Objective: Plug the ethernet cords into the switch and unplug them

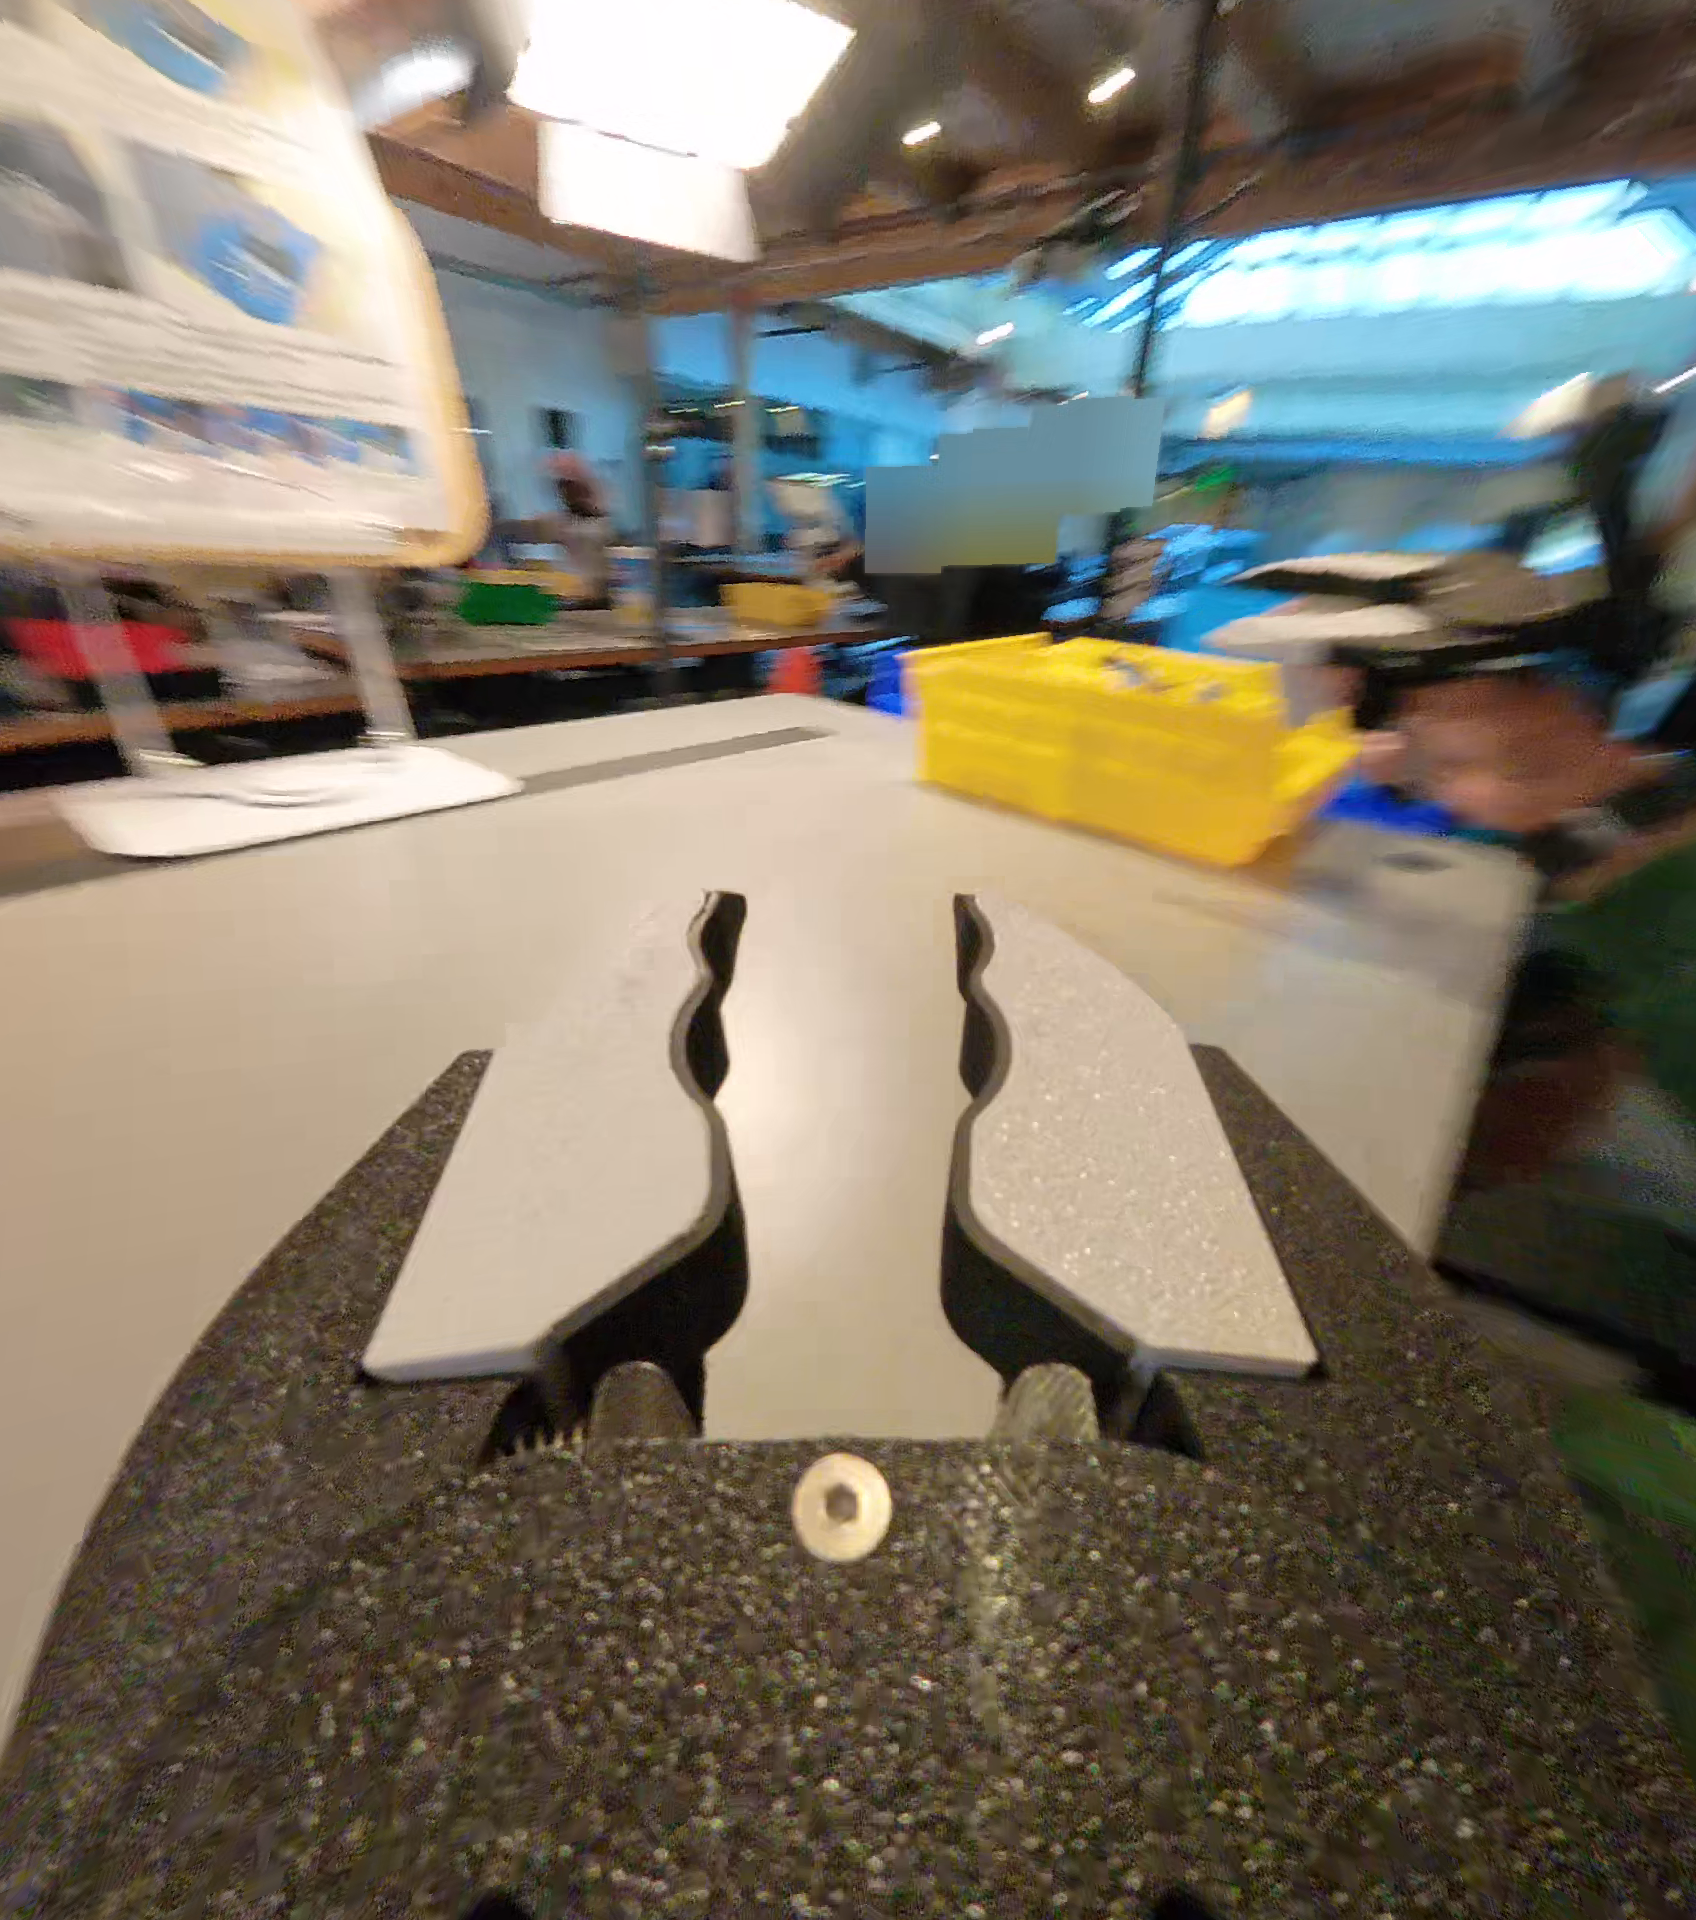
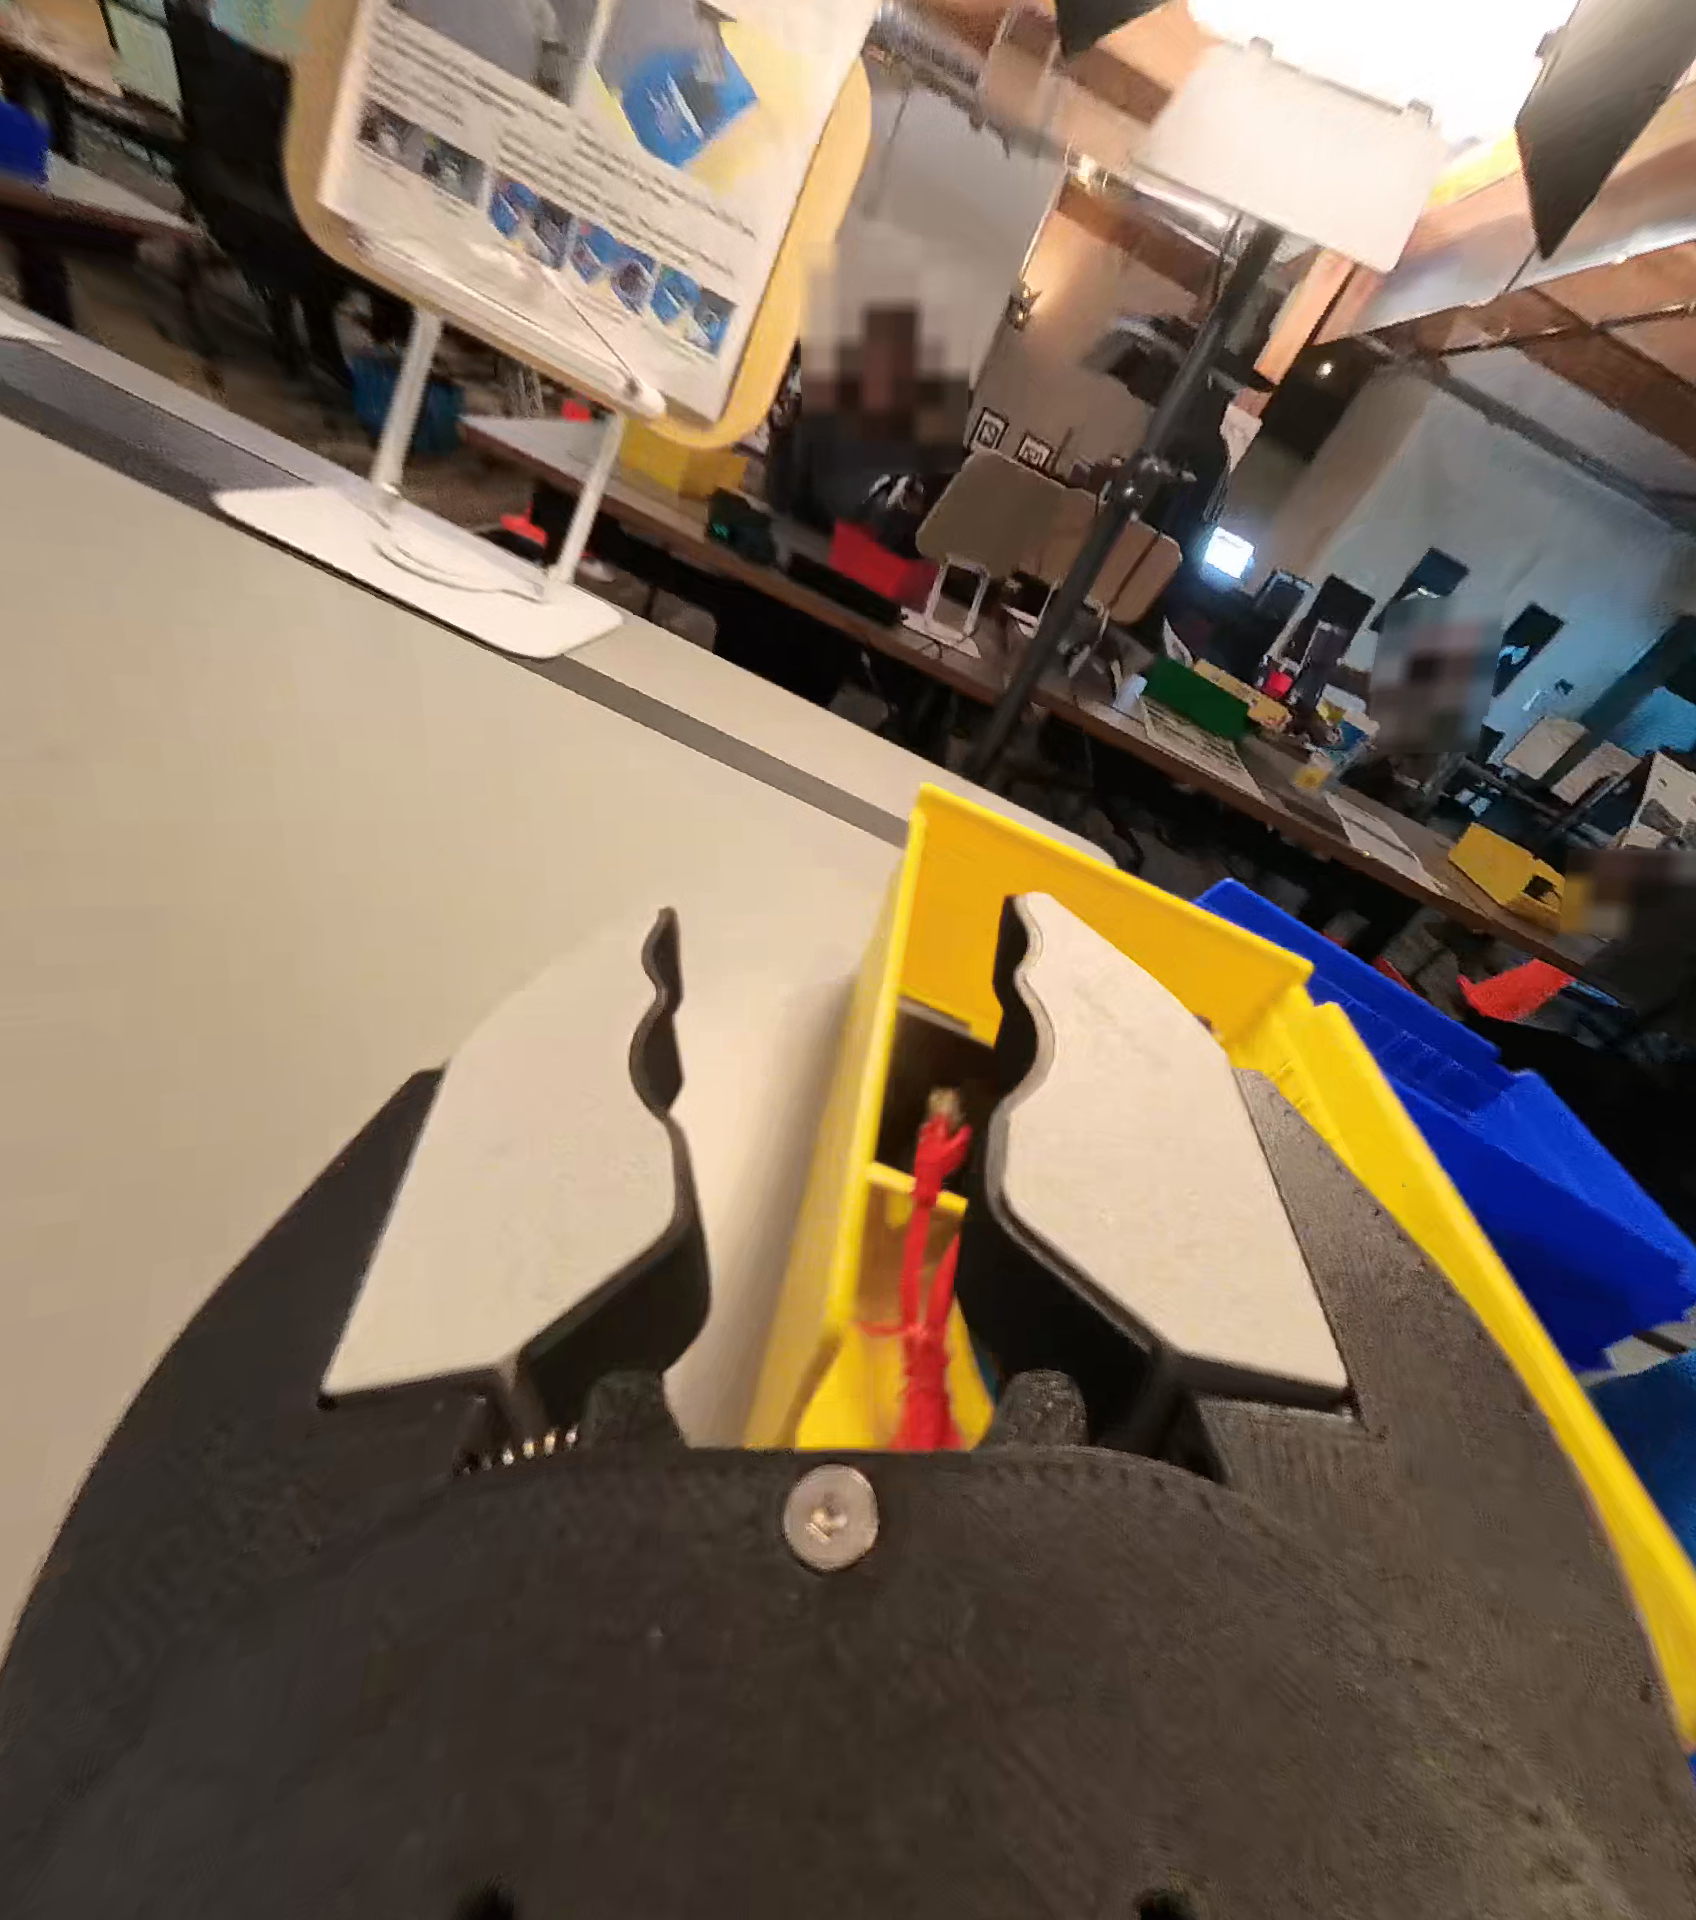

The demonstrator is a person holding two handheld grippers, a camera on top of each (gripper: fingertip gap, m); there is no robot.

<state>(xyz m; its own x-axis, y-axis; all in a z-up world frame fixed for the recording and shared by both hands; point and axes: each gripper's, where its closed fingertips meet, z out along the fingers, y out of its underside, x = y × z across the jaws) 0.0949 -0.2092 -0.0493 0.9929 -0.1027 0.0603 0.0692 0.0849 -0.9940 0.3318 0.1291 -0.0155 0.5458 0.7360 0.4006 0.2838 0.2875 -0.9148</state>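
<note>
Left hand-held gripper (image 1: pixel 849 909): jaws parted, nothing between them, held low over the bare grey worktop (image 1: pixel 200 1039); this view is blurred. Right hand-held gripper (image 2: pixel 839 925): jaws likewise spread wide and empty, tilted over the worktop's edge, with its right finger above a yellow bin (image 2: pixel 1083 894). Inside the bin, seen through the gap between the fingers, lies a red ethernet cord (image 2: pixel 930 1247); its plug end points away from the camera and crosses a low divider into a farther compartment, where something dark sits that cannot be identified. No finger touches the cord. A blue bin (image 2: pixel 1509 1122) stands just beside the yellow one on its right. Farther back on the worktop, a white stand (image 2: pixel 470 582) carries a printed sheet (image 2: pixel 563 156). Beyond, other benches hold assorted bins and equipment.
</note>
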